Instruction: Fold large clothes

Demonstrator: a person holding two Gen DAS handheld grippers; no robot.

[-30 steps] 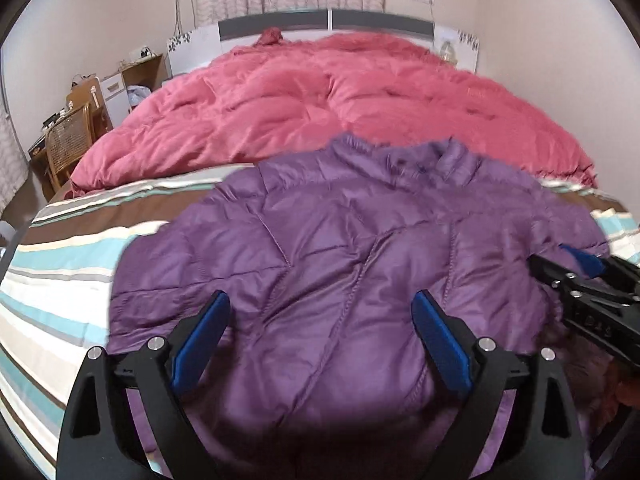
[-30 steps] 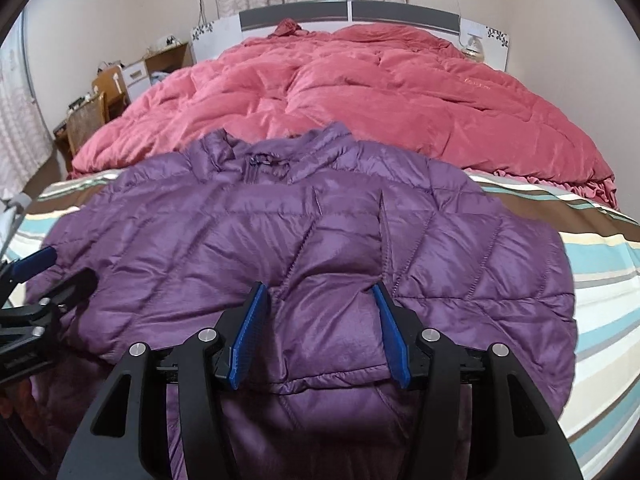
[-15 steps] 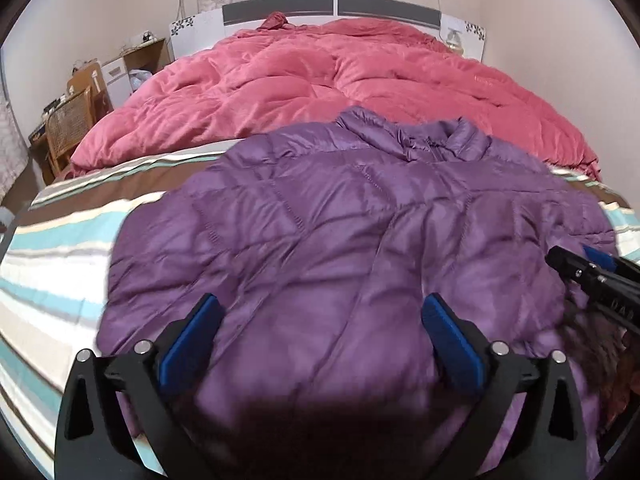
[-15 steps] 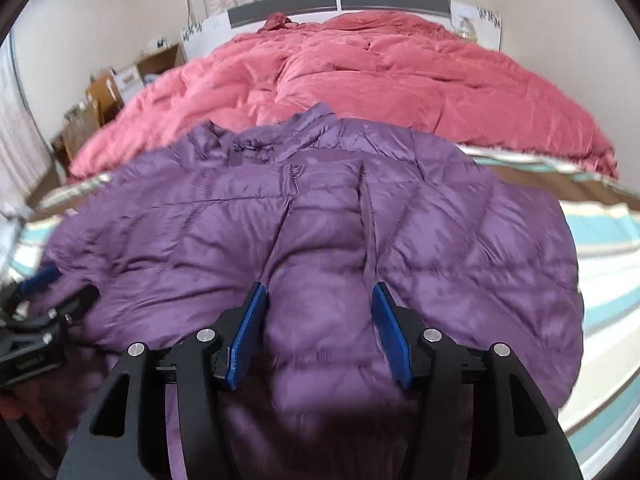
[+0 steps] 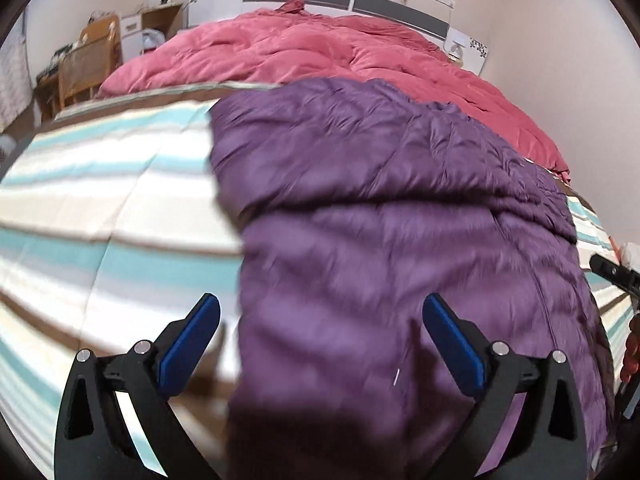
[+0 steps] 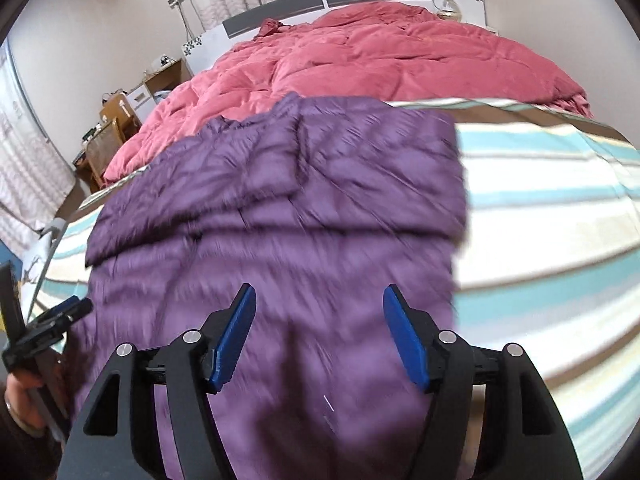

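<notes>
A purple puffer jacket [image 5: 400, 216] lies on the striped bed sheet [image 5: 100, 208], its sleeves folded in over the body, forming a long narrow shape; it also shows in the right wrist view [image 6: 304, 208]. My left gripper [image 5: 320, 336] is open and empty, hovering above the jacket's near left edge. My right gripper [image 6: 320, 332] is open and empty above the jacket's near end. The right gripper's tip shows at the right edge of the left wrist view [image 5: 612, 272]; the left gripper shows at the left edge of the right wrist view [image 6: 52, 320].
A pink quilt [image 5: 320, 52] is heaped at the head of the bed, just beyond the jacket. A wooden chair [image 5: 86, 68] and a desk stand left of the bed. The wall runs close along the right side.
The jacket's sides have been folded inward, so it is narrower and striped sheet shows on both sides. My right gripper has opened wider. Both views have swung and are blurred by motion.
</notes>
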